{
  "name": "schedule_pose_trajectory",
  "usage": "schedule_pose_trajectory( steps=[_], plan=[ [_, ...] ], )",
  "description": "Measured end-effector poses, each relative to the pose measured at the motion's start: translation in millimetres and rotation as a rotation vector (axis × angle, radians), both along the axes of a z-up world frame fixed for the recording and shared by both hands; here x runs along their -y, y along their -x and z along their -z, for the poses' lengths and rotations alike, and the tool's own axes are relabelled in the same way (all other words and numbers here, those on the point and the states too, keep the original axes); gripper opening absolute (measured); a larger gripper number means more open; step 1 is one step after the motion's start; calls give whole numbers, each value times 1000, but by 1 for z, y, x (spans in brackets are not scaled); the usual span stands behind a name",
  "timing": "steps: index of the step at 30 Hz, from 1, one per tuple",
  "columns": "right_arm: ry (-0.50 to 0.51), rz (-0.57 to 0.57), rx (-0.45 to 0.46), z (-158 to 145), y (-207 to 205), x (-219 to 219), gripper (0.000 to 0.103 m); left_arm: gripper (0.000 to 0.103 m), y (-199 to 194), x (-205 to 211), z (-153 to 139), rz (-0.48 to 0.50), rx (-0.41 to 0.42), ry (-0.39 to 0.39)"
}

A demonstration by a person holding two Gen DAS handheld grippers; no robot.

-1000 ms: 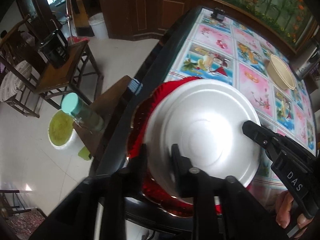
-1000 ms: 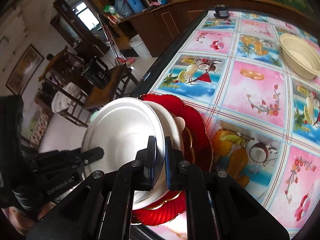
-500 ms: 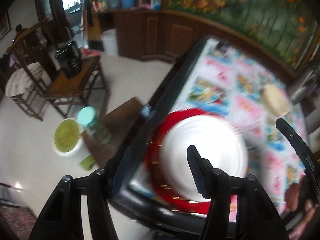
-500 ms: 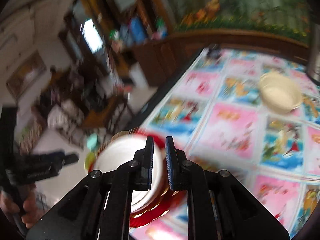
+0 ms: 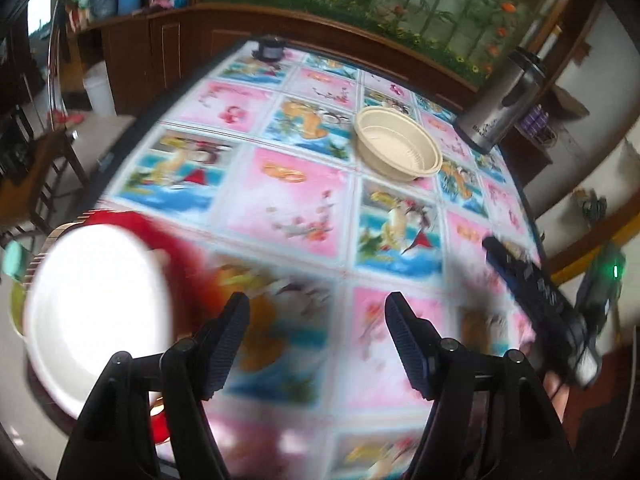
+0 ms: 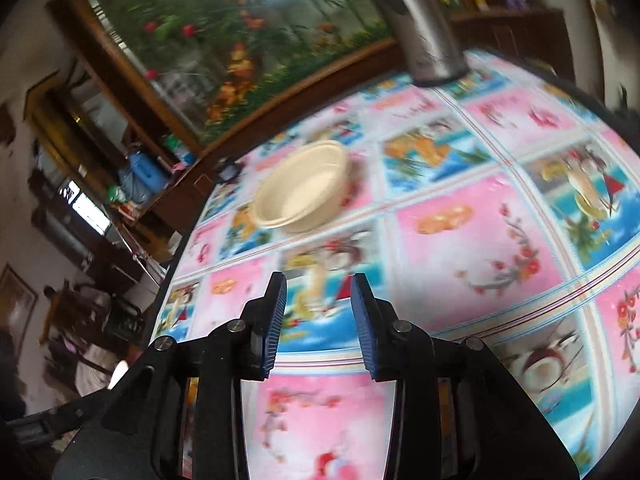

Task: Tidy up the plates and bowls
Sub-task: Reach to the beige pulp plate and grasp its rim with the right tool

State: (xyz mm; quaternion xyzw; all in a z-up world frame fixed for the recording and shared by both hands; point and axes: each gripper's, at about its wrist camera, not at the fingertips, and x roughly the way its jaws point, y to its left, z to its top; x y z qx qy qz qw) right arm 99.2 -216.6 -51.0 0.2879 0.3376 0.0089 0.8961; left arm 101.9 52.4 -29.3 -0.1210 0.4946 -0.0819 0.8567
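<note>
A white plate (image 5: 96, 312) lies upside down on a red plate (image 5: 176, 248) at the table's near left corner, blurred. A cream bowl (image 5: 396, 148) stands upright farther along the table; it also shows in the right wrist view (image 6: 302, 196). My left gripper (image 5: 318, 320) is open and empty above the table, right of the plate stack. My right gripper (image 6: 318, 300) is open and empty above the table, with the bowl ahead of it. The right gripper also shows at the right edge of the left wrist view (image 5: 536, 292).
The table carries a pink and blue picture cloth (image 5: 288, 200). A steel thermos (image 5: 500, 108) stands at the far right of the table, beyond the bowl. A small dark object (image 5: 270, 49) sits at the far end. Wooden cabinets and chairs stand to the left.
Both grippers let go of the white plate, opened, and swung right, away from the plate stack toward the cream bowl. The white plate now rests on the red plate.
</note>
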Motion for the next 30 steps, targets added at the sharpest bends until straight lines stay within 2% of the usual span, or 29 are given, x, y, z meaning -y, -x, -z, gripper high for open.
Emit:
schedule_pose_trajectory(
  steps=[6,12,16,20,24,29,30],
  plan=[
    [-100,-11,-64,14,-30,38,33,70,-58,41,18,-93,-18,12],
    [-147,-30,-93,19,-82,52,33,70,-106,39,46,-201,-41,70],
    [-163,-28,-116,23,-122,48,33,70,-119,34,63,-210,-80,72],
    [-163,-22,-165,29,-161,36,33,70,-125,23,69,-235,-69,81],
    [-135,37,-229,39,-178,31,33,70,-127,17,74,-243,-71,104],
    [-136,80,-249,45,-186,27,33,70,-128,16,75,-241,-76,106],
    [-120,82,-256,45,-187,26,24,70,-128,15,74,-244,-74,106]
  ],
)
